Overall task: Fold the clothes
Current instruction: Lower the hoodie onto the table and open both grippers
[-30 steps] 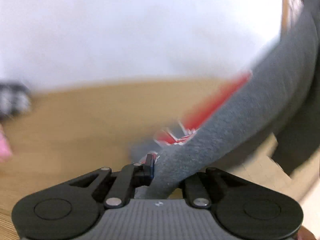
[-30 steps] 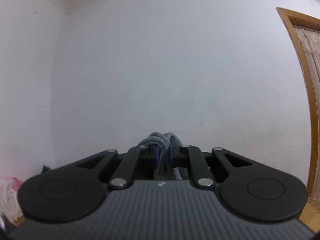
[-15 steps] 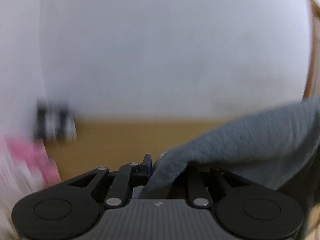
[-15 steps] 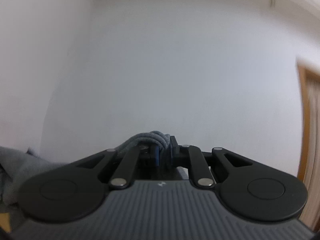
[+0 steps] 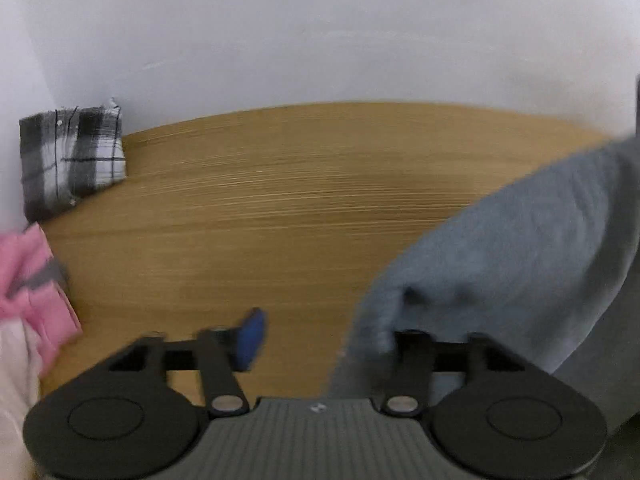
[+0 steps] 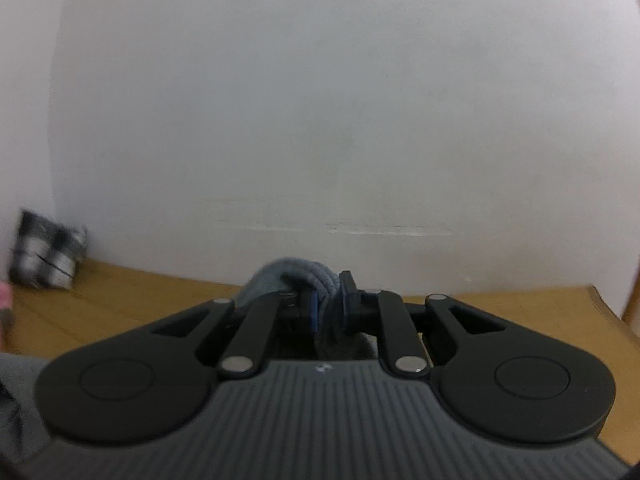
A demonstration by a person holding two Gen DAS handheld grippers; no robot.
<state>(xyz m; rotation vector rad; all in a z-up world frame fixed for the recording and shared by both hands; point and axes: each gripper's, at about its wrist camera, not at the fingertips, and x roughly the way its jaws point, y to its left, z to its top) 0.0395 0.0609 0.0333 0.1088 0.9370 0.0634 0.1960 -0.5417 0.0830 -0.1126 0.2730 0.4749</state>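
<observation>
Your left hand-held gripper (image 5: 316,340) has just sprung wide and let go: the grey knitted garment (image 5: 520,248), pinched between its fingers a moment ago, now only drapes over the right finger at lower right, so that corner looks ready to settle on the wooden worktop (image 5: 280,208). Your right hand-held gripper (image 6: 329,312) has been easing apart, yet a grey knit bunch sits between its blue pads. Beyond, at the far left, lies a folded black-and-white plaid cloth (image 5: 72,156)
</observation>
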